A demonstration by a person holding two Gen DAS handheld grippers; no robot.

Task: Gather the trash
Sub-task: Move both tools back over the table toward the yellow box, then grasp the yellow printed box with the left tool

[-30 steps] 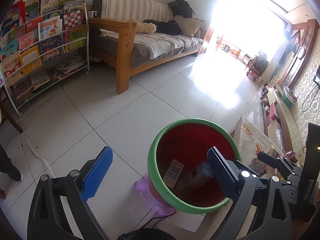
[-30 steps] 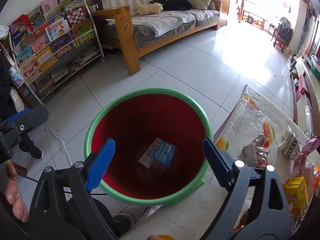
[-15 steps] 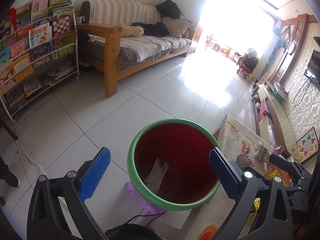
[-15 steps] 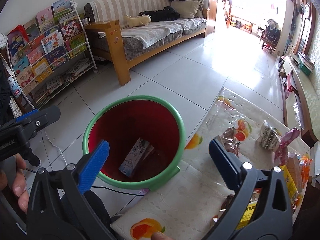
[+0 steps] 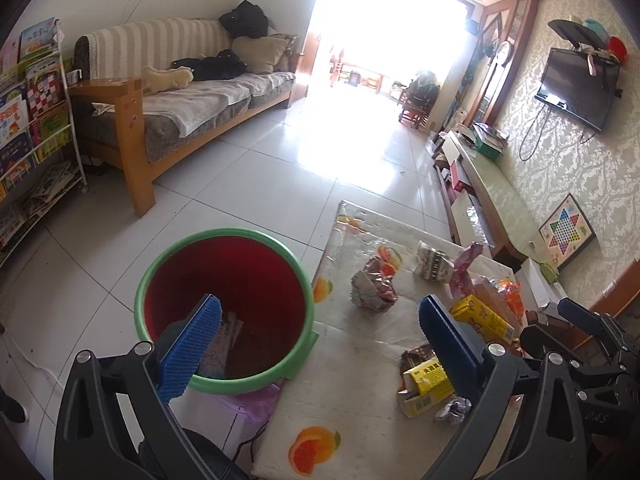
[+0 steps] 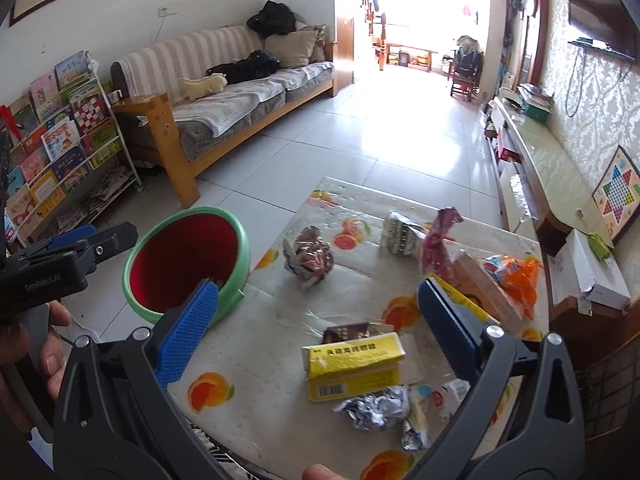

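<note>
Right tongs [image 6: 316, 332] above yellow box [image 6: 354, 364]

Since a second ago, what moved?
Both grippers, left gripper and right gripper, swung right from over the bin toward the table of trash. Both stayed open and empty. The box in the bin stayed put.

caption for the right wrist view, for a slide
Open right gripper above a yellow box on the littered table, bin alongside.
</note>
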